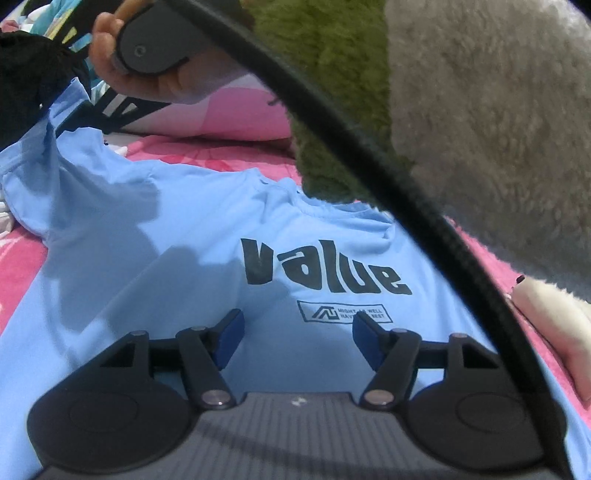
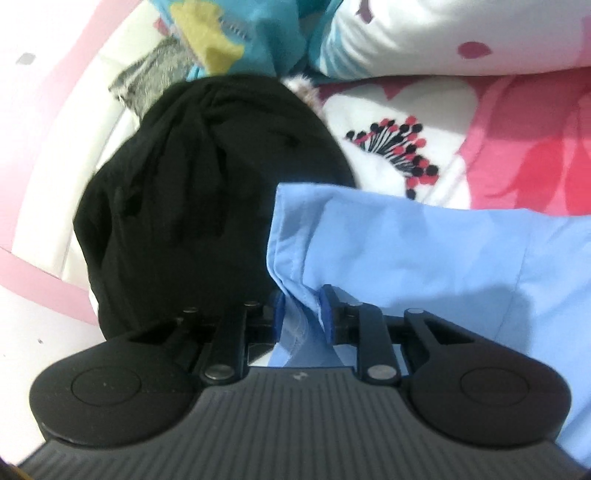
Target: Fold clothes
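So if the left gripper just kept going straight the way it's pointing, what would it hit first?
Most likely the light blue T-shirt: the open left gripper angles down at its chest, just below the "value" print. Depth is hard to judge, but nothing else lies between.

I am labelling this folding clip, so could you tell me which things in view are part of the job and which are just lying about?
In use:
- light blue T-shirt, spread on the bed
- right gripper, pinching the shirt's sleeve
- left gripper, open above the shirt

Lying about:
- black garment
- floral bedsheet
- green and grey fleece blankets
- pillow
- black cable
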Tool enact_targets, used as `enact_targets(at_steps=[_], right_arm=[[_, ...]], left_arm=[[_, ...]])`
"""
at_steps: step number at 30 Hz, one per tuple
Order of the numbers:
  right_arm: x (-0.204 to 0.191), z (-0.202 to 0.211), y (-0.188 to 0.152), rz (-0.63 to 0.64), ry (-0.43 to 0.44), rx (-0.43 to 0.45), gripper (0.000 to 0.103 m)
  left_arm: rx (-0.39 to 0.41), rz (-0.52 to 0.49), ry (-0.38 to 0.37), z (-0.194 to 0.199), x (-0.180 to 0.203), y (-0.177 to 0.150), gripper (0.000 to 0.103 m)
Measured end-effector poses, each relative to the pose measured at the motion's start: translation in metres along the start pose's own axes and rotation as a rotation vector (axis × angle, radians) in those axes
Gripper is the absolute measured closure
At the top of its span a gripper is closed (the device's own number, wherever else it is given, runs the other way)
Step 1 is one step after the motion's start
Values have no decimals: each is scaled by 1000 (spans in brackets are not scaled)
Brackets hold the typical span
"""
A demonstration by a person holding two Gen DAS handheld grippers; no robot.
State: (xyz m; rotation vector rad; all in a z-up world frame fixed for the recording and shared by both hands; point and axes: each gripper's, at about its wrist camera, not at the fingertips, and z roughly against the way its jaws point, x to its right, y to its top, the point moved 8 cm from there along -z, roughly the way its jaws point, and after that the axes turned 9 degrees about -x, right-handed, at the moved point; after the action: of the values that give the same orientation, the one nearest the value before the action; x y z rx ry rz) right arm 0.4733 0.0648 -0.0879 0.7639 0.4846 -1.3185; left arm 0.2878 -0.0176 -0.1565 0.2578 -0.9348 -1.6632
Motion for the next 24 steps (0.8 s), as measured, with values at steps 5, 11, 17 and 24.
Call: enact_targets(at_steps=[5,11,17,24], right_arm=[[-1,4,-3,27,11,15,97],[-34,0,-2,116,111,42,98],[-48,-27,7,196,12,28,95],[-49,-9,6,229,-114,80,55]], left_arm=[[0,-3,3,-1,1,0,35],[0,-4,4,-1,2,0,35],[1,-1,0,-1,2,1,35],[0,-1,0,-3,3,1,35]])
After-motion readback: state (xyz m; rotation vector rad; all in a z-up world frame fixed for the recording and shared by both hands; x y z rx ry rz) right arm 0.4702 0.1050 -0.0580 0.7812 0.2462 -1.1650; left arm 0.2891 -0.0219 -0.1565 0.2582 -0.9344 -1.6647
